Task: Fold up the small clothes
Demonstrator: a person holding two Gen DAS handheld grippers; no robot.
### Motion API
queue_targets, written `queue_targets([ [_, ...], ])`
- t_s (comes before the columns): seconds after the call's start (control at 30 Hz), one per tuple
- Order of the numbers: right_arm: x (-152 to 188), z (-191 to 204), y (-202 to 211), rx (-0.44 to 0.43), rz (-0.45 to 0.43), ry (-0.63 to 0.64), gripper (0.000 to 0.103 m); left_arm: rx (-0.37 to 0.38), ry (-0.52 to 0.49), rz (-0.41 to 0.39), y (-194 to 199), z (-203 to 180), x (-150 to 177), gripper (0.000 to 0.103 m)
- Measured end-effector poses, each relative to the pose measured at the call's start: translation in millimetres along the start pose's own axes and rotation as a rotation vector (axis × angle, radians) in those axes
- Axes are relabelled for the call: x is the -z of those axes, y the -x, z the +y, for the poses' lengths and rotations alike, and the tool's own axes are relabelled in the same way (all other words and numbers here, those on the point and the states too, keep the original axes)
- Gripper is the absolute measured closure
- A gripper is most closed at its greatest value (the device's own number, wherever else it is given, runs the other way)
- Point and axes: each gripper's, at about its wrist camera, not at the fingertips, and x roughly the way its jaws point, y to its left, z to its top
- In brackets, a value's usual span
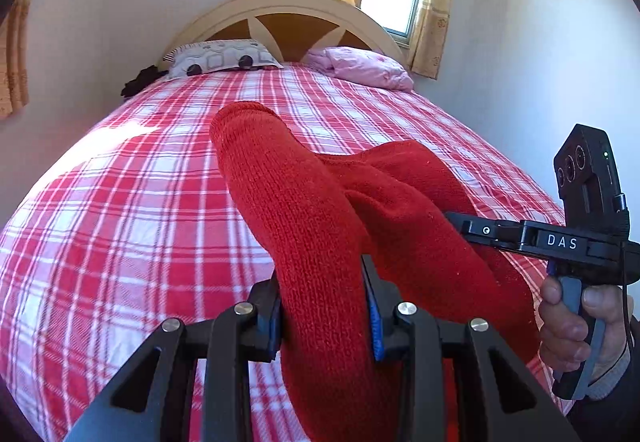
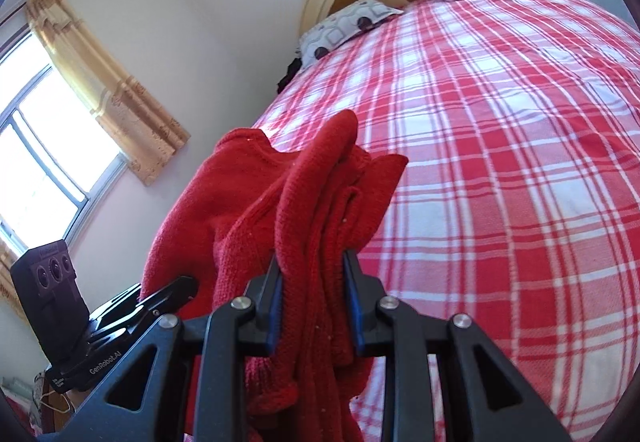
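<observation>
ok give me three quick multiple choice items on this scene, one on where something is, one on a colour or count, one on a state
1. Where does the pink pillow lie?
A. at the head of the bed, by the headboard
B. on the floor
C. between a gripper's fingers

2. What colour is the knit garment?
A. blue
B. red
C. grey

3. How does the left gripper stand?
A. wide open, nothing in it
B. out of view
C. closed on the garment

Key:
1 A, it sits against the headboard beside the patterned pillow.
2 B, the knit is plain red in both wrist views.
3 C, its blue pads press the cloth from both sides; the right gripper grips it likewise, above the checked bedspread.
</observation>
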Motion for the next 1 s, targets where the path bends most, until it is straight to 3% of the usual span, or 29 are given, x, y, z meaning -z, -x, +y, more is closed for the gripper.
queue_targets([
  [0.4,26.3,66.1,-32.5,-0.078,0.067,0.086,0.074,-0.09,0.085,-0.028,59.3,53.9,33.3,0.069],
  [1.0,51.6,125.0,-82.5,-0.143,0.141,0.154,0.074,-0.175,0.177,-0.037,89.9,106.4,63.1,0.069],
])
